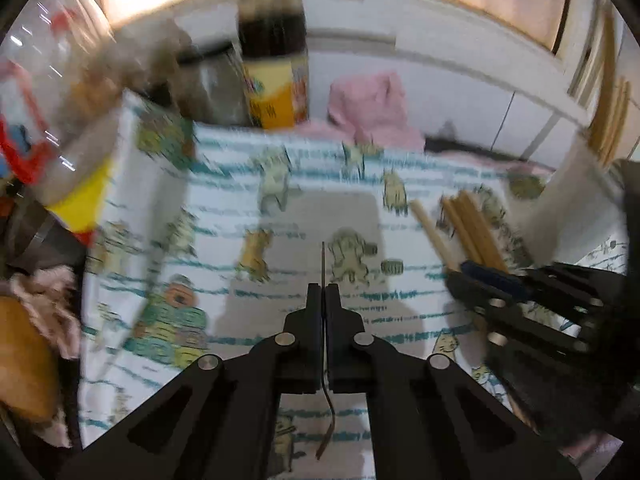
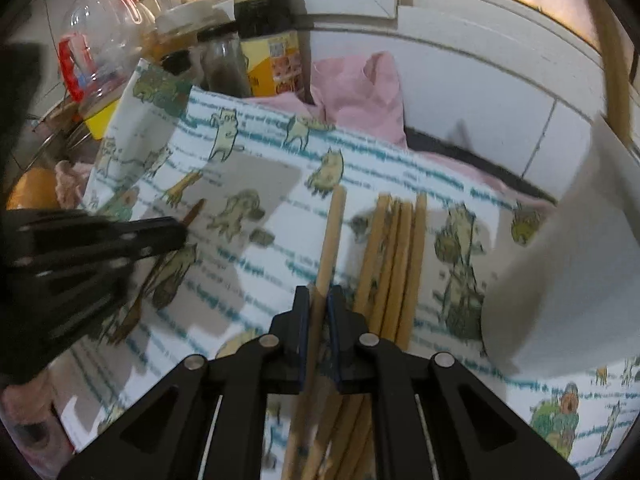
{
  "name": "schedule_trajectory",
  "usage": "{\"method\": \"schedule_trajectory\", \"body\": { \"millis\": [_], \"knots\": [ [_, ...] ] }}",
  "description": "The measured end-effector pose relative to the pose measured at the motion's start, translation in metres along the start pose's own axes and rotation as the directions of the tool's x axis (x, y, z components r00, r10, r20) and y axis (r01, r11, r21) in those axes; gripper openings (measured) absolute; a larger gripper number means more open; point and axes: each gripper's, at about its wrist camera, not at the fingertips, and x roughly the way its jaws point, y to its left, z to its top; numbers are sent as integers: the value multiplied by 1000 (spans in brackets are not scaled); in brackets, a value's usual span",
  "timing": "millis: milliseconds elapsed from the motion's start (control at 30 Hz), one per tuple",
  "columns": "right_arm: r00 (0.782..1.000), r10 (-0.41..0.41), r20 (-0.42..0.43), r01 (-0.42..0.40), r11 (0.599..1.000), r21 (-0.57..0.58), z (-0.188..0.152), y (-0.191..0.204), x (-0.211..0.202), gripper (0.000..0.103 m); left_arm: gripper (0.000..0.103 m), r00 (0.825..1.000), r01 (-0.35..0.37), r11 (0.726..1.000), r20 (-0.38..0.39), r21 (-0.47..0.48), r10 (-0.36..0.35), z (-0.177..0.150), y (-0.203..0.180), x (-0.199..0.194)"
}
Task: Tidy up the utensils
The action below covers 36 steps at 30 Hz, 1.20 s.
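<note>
Clamped in the left hand-held gripper (image 1: 323,296), a thin spoon (image 1: 323,264) hangs over the cartoon-print cloth (image 1: 224,216). Rightward, the right hand-held gripper (image 2: 319,298) pinches one chopstick (image 2: 330,240), just beside more chopsticks (image 2: 394,256) lying on the cloth.

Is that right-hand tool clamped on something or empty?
Clamped. The right tool has its fingers closed on one wooden chopstick; the other chopsticks lie loose on the cloth beside it.

Chopsticks (image 2: 394,256) lie on the cloth (image 2: 360,176), bottles (image 2: 268,28) behind
</note>
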Motion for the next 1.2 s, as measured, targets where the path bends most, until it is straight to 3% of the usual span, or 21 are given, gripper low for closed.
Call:
{"method": "schedule_trajectory", "body": {
  "millis": [233, 333, 400, 500, 600, 700, 800, 900, 1033, 1133, 1200],
  "knots": [
    [999, -23, 37, 24, 1000, -9, 9, 1, 9, 8, 1, 991, -3, 1000, 136, 12, 1, 8, -1, -58],
    [998, 32, 50, -32, 999, 14, 9, -3, 1, 7, 1, 984, 2, 1000, 178, 17, -5, 8, -4, -75],
    [992, 55, 110, -57, 998, 13, 10, -5, -17, 7, 1, 980, 9, 1000, 198, 25, -14, 6, -5, -85],
    [963, 148, 223, -149, 989, -12, 8, -11, -57, 7, 1, 974, 8, 999, 226, 42, -18, 4, -13, -97],
    [910, 241, 337, -239, 970, -48, 2, -19, -101, 7, 1, 966, 23, 998, 254, 58, -37, 2, -22, -110],
    [858, 261, 444, -260, 964, -64, -5, -17, -135, 7, 1, 957, 37, 996, 285, 76, -57, 0, -32, -123],
    [782, 281, 557, -298, 953, -63, -11, -29, -165, 7, 1, 948, 52, 994, 309, 98, -80, 1, -45, -131],
    [705, 256, 661, -309, 950, -39, -20, -41, -191, 7, 1, 941, 71, 990, 321, 125, -108, 3, -57, -135],
    [628, 223, 745, -349, 937, 14, -28, -61, -207, 6, 1, 933, 104, 974, 320, 200, -166, 4, -81, -140],
    [549, 124, 827, -332, 940, 79, -38, -77, -220, 6, 1, 921, 153, 963, 322, 224, -221, 10, -98, -143],
    [489, 64, 870, -367, 920, 138, -43, -93, -223, 6, 1, 904, 166, 959, 352, 232, -242, 17, -108, -148]
  ]
}}
